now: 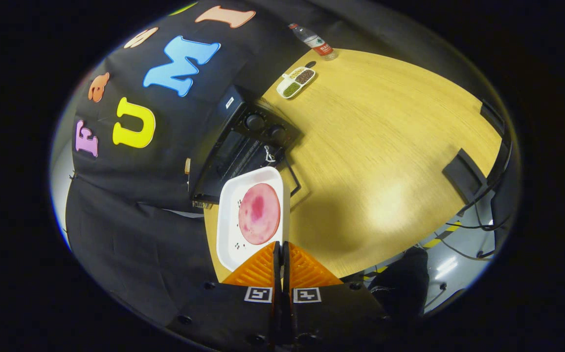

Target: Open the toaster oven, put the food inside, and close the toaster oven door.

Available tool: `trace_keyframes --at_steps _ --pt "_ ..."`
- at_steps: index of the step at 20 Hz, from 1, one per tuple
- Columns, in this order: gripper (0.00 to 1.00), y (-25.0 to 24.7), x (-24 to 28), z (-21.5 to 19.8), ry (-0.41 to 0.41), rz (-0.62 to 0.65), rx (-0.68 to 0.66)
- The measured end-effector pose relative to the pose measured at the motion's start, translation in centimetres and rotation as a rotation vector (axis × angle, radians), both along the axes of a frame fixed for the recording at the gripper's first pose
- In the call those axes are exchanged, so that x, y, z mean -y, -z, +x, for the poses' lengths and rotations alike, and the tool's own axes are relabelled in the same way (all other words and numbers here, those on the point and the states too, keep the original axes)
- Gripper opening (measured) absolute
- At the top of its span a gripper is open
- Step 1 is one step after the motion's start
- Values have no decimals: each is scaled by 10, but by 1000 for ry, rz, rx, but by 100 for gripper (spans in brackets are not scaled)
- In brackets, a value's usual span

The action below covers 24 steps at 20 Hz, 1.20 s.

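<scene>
Holding the near edge of a white tray [250, 215], the gripper [281, 249] has its two fingers [262, 266] pressed together on the rim, so it is closed on the tray with almost no gap between them. On the tray lies a round pink slice of food [259, 213], flat, a little darker in its middle, and around it a few small dark specks are on the white surface. The tray is lifted above a wooden table [375, 146] and it reaches forward from the fingers toward the toaster oven [243, 142]. The toaster oven is black and stands on the table just beyond the far end of the tray, with its back close to the black cloth wall [130, 234]. Its door [287, 178] is open and folded down in front of it, and the far end of the tray covers part of this door. Two round knobs [265, 126] are on the front of the toaster oven, beside the dark opening. Farther from the toaster oven, near the far edge of the table, there is a small white dish [296, 82] with two parts, one with green content and one with dark content. A plastic bottle [314, 41] stands a little behind this dish. On the other side of the table, well apart from the toaster oven, some black cables [478, 225] hang down near the table edge.
</scene>
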<state>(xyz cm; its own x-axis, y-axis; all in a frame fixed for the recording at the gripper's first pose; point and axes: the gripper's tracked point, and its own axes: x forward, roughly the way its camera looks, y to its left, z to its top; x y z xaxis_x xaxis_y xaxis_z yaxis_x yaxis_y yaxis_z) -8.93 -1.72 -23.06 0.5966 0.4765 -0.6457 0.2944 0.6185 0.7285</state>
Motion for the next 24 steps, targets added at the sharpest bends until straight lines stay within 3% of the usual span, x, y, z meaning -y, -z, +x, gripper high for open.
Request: trace_keyframes --at_steps 8,13,24 --pt "2 9 -60 59 -43 26 -4" --pt "2 26 -84 95 -18 34 -22" --pt "2 53 -98 180 176 102 -21"
